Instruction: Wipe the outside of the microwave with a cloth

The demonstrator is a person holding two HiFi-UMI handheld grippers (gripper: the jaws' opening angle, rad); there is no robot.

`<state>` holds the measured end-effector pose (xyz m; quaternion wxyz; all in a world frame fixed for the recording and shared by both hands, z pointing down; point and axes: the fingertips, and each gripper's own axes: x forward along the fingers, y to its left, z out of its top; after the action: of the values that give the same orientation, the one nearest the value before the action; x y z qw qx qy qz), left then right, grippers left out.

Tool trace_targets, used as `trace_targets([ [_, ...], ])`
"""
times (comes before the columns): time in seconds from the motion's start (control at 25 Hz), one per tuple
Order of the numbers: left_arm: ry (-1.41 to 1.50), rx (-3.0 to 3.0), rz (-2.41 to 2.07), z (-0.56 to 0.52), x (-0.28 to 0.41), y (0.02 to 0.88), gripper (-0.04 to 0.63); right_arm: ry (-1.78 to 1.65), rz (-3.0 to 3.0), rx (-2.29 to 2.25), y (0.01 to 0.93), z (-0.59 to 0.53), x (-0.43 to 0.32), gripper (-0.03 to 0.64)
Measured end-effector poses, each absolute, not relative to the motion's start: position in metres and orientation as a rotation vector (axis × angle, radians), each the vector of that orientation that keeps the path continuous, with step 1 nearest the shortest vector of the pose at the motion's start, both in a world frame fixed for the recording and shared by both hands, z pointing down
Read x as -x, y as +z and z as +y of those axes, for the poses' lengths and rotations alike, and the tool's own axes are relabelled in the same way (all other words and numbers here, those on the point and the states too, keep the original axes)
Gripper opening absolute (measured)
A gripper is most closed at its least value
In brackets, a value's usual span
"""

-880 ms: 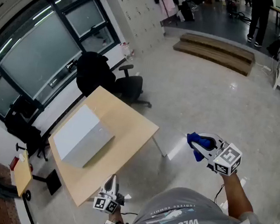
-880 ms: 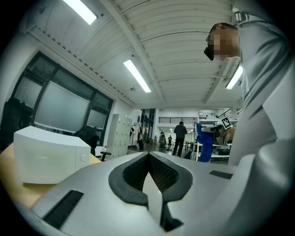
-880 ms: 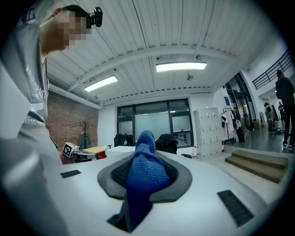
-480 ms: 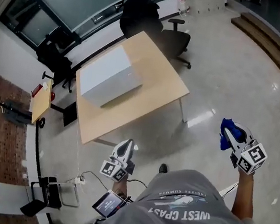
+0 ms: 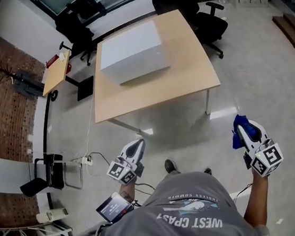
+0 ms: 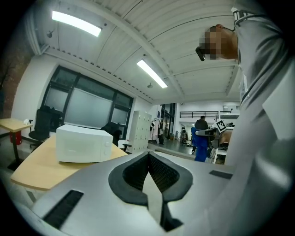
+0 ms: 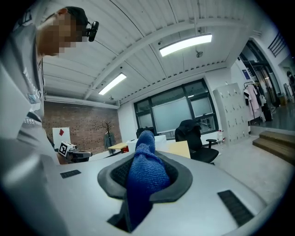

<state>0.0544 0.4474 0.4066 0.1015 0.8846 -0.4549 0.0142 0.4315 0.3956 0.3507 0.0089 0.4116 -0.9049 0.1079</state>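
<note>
A white microwave (image 5: 136, 51) stands on a light wooden table (image 5: 189, 80), several steps ahead of me; the left gripper view shows the microwave (image 6: 83, 144) at its left. My right gripper (image 5: 241, 127) is held out over the floor at the right, shut on a blue cloth (image 5: 240, 132). In the right gripper view the cloth (image 7: 144, 176) bulges up between the jaws and hides most of the microwave behind it. My left gripper (image 5: 138, 144) hangs low near my body, shut with nothing in it; its jaws (image 6: 148, 159) meet in a thin line.
Black office chairs (image 5: 195, 8) stand behind the table, and another (image 5: 76, 23) sits by the window wall. A small side table (image 5: 56, 71) with red items is left of the big table. A cable and power strip (image 5: 86, 159) lie on the glossy floor near my feet.
The head view has swung toward the table, so the microwave and table now lie higher and nearer the middle. Both grippers hold about the same pose, the cloth still gripped in the right.
</note>
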Motion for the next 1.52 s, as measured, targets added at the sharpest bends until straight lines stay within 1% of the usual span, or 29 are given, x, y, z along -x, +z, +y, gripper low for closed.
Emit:
trace_targets([
  [0.24, 0.009, -2.609, -1.357, 0.431, 0.0, 0.413, 0.023, 0.35, -2.852, -1.257, 0.347, 0.368, -0.37, 0.084],
  [0.64, -0.067, -2.7, -1.308, 0.367, 0.124, 0.404, 0.023, 0.259, -2.805, -1.336, 0.323, 0.323, -0.237, 0.084],
  [0.8, -0.067, -2.746, -1.265, 0.347, 0.161, 0.404, 0.023, 0.241, -2.791, -1.372, 0.319, 0.307, -0.193, 0.084],
  [1.08, -0.088, -2.754, -1.288, 0.326, 0.209, 0.415, 0.023, 0.203, -2.773, -1.291, 0.312, 0.272, -0.13, 0.084],
  [1.24, -0.109, -2.719, -1.312, 0.312, 0.225, 0.412, 0.023, 0.185, -2.788, -1.247, 0.297, 0.248, -0.108, 0.084],
  [1.4, -0.023, -2.712, -1.305, 0.288, 0.227, 0.413, 0.023, 0.243, -2.833, -1.166, 0.306, 0.21, -0.09, 0.084],
  [1.52, 0.041, -2.663, -1.395, 0.266, 0.227, 0.418, 0.023, 0.324, -2.869, -1.052, 0.331, 0.168, -0.079, 0.084],
])
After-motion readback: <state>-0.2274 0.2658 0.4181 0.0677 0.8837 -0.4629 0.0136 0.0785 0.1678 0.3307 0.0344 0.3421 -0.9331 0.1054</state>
